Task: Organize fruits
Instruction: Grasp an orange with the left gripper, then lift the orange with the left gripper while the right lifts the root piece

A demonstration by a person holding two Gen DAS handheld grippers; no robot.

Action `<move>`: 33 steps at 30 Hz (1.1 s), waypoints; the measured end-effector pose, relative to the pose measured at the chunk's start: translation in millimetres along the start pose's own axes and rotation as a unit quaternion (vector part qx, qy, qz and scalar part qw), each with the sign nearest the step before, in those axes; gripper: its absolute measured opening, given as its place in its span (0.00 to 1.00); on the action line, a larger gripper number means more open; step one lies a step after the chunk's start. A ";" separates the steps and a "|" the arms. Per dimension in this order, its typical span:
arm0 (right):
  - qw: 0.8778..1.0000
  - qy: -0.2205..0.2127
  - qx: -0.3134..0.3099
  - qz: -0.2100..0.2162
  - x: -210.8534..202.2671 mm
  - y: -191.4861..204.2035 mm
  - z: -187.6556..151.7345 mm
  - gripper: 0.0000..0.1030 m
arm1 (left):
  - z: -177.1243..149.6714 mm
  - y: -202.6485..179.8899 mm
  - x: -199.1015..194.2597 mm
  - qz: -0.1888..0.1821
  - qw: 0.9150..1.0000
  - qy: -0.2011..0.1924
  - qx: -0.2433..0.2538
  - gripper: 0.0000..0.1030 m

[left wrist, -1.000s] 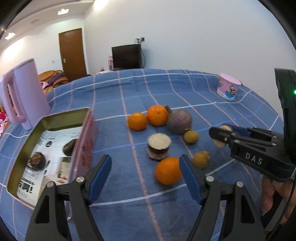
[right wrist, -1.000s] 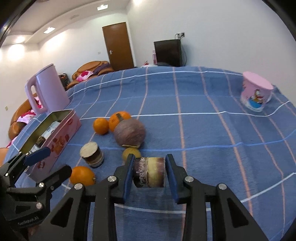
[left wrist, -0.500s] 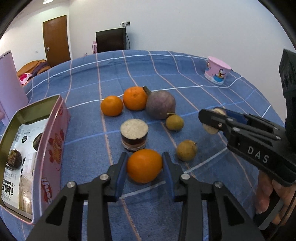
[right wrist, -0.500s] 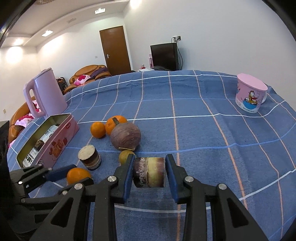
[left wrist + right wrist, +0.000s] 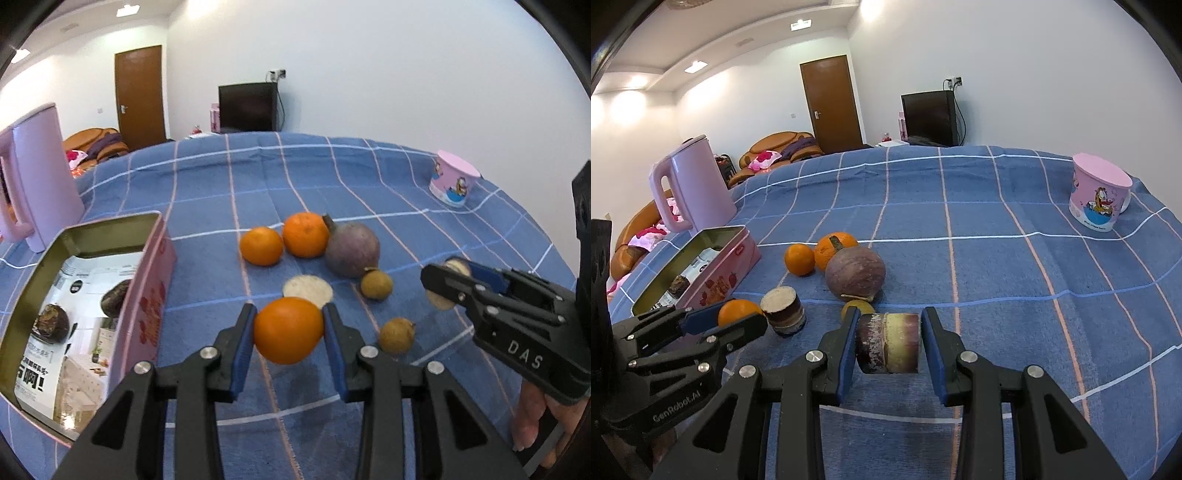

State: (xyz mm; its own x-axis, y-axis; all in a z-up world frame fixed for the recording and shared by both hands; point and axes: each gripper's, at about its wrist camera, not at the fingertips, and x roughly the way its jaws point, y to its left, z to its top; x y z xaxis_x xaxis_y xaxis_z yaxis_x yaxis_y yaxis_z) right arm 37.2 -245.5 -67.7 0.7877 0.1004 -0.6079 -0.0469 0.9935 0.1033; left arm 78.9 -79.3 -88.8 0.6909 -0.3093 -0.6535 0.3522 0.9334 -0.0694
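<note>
L gripper (image 5: 289, 334): fingers closed tight on an orange (image 5: 287, 330), 1 blue pad pressed on each side; it looks lifted just clear of the blue checked cloth (image 5: 369, 177). R gripper (image 5: 889, 343): fingers clamped on a short sugarcane piece (image 5: 888, 343), pads on its 2 cut ends, so its long axis runs straight across between the fingers.

Landmark = pink tin (image 5: 153, 280), lid off, a few dark fruits already on the paper inside. The orange hangs just right of the tin's near long wall, nearly level with its rim. The cane sits well right of the tin, past a 2nd cane stub (image 5: 783, 310) standing on end, and near the big purple fruit (image 5: 855, 272).

Likely next move: drop into the tin. L hand is far nearer, needing a short sideways carry left over the wall. R hand would have to cross the loose fruit and L gripper, so prob. waits.
</note>
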 end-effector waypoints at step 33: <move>0.997 -0.072 -0.024 0.020 -25.8 6.8 -3.5 0.35 | -4.2 1.8 -28.0 0.051 0.996 -0.076 -0.006 0.37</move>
State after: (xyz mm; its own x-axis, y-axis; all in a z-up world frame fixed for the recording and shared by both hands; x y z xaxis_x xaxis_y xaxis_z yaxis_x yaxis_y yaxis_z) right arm 14.4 -241.1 -54.1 0.8641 0.1338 -0.4852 -0.1055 0.9907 0.0854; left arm 57.6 -68.2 -73.8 0.8109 -0.2356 -0.5357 0.2681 0.9632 -0.0179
